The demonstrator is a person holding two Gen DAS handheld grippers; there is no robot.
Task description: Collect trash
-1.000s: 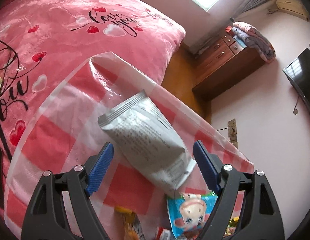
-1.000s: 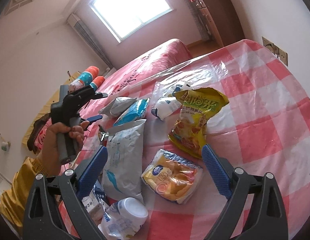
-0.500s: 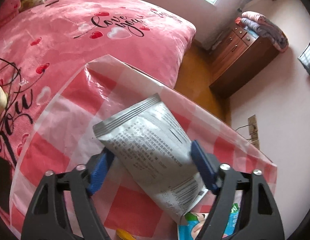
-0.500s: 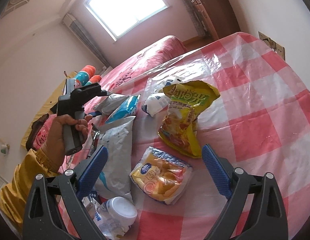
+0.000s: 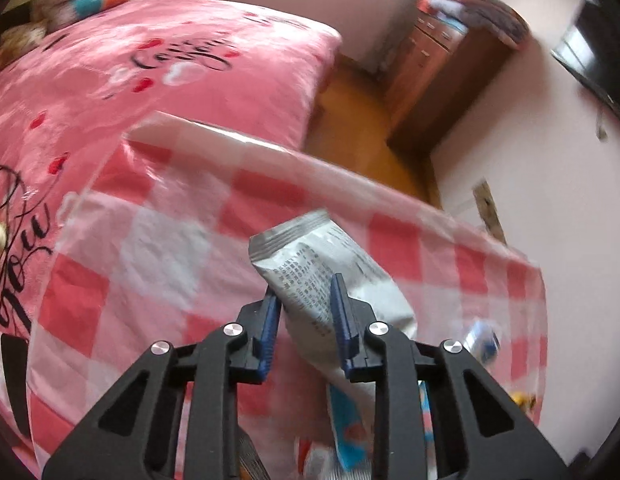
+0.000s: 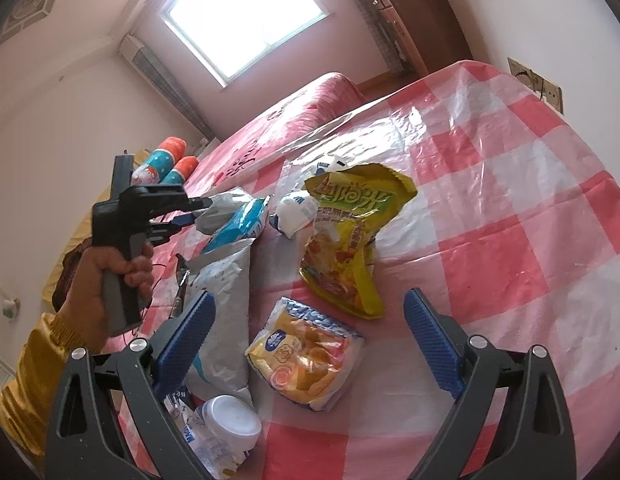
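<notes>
Left wrist view: jaws have just been closing and now pinch the silver wrapper (image 5: 322, 280) mid-body.
Left gripper (image 5: 303, 314) holds it above the checked tablecloth (image 5: 157, 248); lifting slowly should keep the crinkly foil from slipping. Right gripper (image 6: 305, 340) hangs spread wide over the orange snack bag (image 6: 305, 356), beside the yellow chip bag (image 6: 346, 236).

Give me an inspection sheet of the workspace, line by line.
Surface: checked red-and-white tablecloth, glossy plastic.
Job's things: silver packet; yellow snack bag; orange snack bag; blue packet; white cup.
Clutter: nothing seen.
Grippers: left gripper has just closed on the silver packet; right gripper open, holding nothing.
Cables: thin wire at the wall socket.
Surroundings: pink bed, window, wooden dresser.
</notes>
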